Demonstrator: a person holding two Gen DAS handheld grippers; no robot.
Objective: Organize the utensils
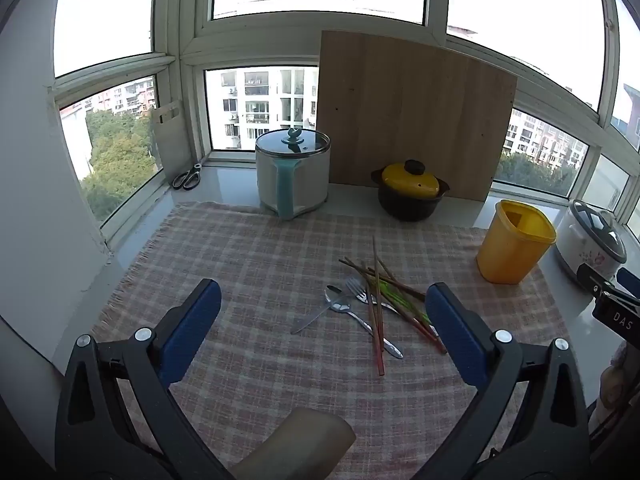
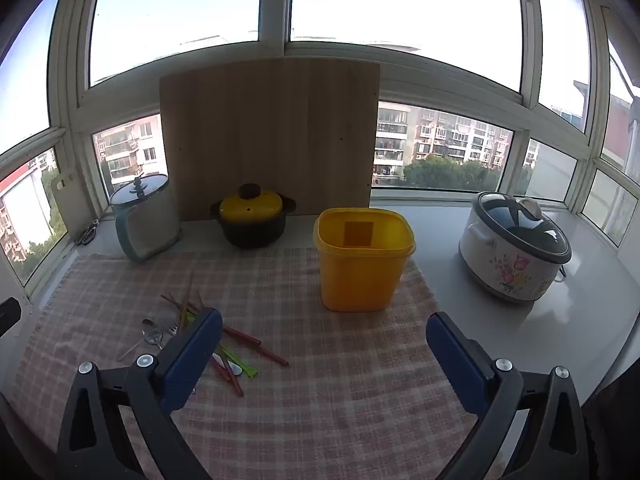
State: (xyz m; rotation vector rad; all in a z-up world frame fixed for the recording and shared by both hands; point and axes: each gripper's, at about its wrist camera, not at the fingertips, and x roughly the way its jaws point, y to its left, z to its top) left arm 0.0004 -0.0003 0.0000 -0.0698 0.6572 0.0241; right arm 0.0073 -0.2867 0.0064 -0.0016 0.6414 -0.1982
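The left tool (image 1: 323,320) and right tool (image 2: 324,344) are both spread wide, nothing between their blue ribbed pads. A loose pile of utensils (image 1: 374,300), thin chopsticks crossed over a shiny metal fork and spoon, is seen on the checked woven cloth (image 1: 256,264), left of the yellow plastic tub (image 2: 363,258). Only the right view shows the whole flowered rice cooker (image 2: 514,246); the scissors (image 1: 187,178) are seen clearly only in the left.

Home kitchen windowsill: rice cooker (image 2: 516,244), clay pot (image 2: 253,216), flats outside.
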